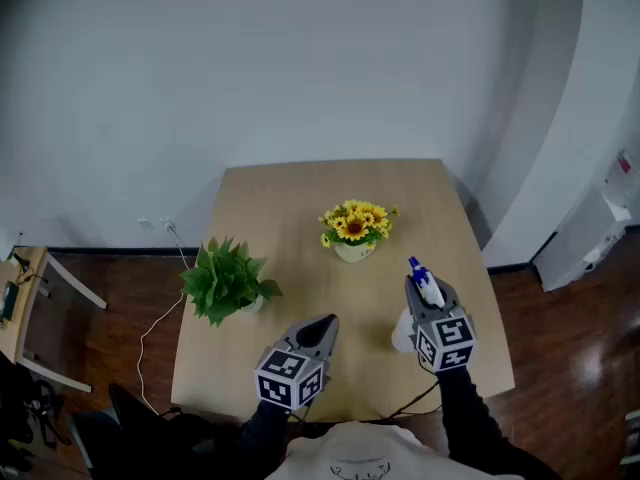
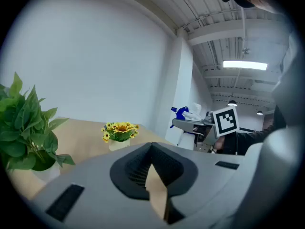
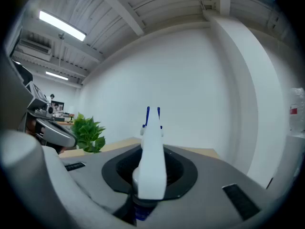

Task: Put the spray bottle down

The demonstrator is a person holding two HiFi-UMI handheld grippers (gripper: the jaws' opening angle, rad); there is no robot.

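Note:
A white spray bottle (image 1: 403, 335) with a blue nozzle stands upright between the jaws of my right gripper (image 1: 430, 293), which is shut on its neck below the trigger head. In the right gripper view the bottle's head (image 3: 151, 161) fills the middle and its nozzle points away toward the wall. The bottle is over the front right part of the wooden table (image 1: 300, 198); whether its base touches the top I cannot tell. My left gripper (image 1: 324, 324) hovers over the front middle, jaws together and nothing between them. The left gripper view shows the bottle (image 2: 187, 113) at the right.
A pot of yellow sunflowers (image 1: 355, 230) sits mid-table, beyond the bottle. A green leafy plant (image 1: 225, 280) stands at the table's left edge. A white cable (image 1: 160, 318) trails on the floor at the left, beside a wooden rack (image 1: 25, 308).

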